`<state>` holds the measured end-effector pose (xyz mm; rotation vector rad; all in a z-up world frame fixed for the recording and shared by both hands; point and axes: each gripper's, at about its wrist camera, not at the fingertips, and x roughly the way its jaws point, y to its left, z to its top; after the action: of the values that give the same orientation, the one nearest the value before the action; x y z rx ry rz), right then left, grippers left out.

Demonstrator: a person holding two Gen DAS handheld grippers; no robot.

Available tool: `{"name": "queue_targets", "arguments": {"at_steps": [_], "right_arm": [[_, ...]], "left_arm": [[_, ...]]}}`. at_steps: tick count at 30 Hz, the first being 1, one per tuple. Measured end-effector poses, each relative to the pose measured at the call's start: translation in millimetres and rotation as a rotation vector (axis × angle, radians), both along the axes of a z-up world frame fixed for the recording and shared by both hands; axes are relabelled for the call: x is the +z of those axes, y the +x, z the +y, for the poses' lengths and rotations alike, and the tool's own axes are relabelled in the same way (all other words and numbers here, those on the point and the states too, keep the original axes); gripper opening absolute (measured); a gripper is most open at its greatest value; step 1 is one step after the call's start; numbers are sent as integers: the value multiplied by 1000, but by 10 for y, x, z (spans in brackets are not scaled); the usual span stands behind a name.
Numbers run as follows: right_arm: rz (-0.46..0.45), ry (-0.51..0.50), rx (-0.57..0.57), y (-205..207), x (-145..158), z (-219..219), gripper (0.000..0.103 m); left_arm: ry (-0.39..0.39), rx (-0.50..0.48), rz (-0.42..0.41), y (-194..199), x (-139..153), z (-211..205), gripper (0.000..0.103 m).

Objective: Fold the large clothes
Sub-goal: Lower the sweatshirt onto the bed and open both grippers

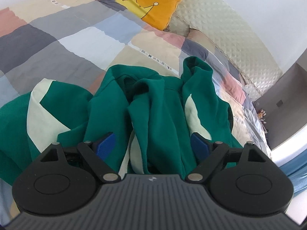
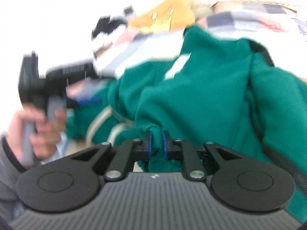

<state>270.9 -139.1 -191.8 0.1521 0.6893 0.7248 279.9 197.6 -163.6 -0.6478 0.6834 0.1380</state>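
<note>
Green sweatshirt (image 1: pixel 153 99) with pale mint panels lies crumpled in loose folds on a patchwork quilt (image 1: pixel 63 32) of grey, blue, beige and pink squares, filling the lower middle of the left wrist view. Left gripper (image 1: pixel 153 145) has its blue pads (image 1: pixel 106 143) spread wide, one at 9 o'clock and one at 3 o'clock of a bunched ridge of the cloth; nothing is pinched between them. Right gripper (image 2: pixel 156 143), seen in a blurred view, has its pads drawn narrow and clamped on a small tuck of the green fabric. At 9 o'clock there, the person's left hand (image 2: pixel 32 126) grips the other tool's handle. A yellow pillow (image 1: pixel 145 3) with a crown drawing rests at 12 o'clock on the quilt, against a cream quilted headboard (image 1: pixel 230 25).
</note>
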Motion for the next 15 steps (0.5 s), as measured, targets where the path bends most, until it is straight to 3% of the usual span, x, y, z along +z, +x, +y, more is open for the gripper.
{"name": "queue_targets", "arguments": {"at_steps": [4, 8, 15], "right_arm": [[-118, 20, -126, 231, 471, -359, 13], [-170, 24, -252, 665, 891, -832, 12], [-153, 25, -506, 1532, 1242, -1662, 12]], "left_arm": [[2, 7, 1, 35, -21, 1, 88], [0, 6, 2, 108, -58, -11, 88], [-15, 0, -37, 231, -103, -52, 88]]}}
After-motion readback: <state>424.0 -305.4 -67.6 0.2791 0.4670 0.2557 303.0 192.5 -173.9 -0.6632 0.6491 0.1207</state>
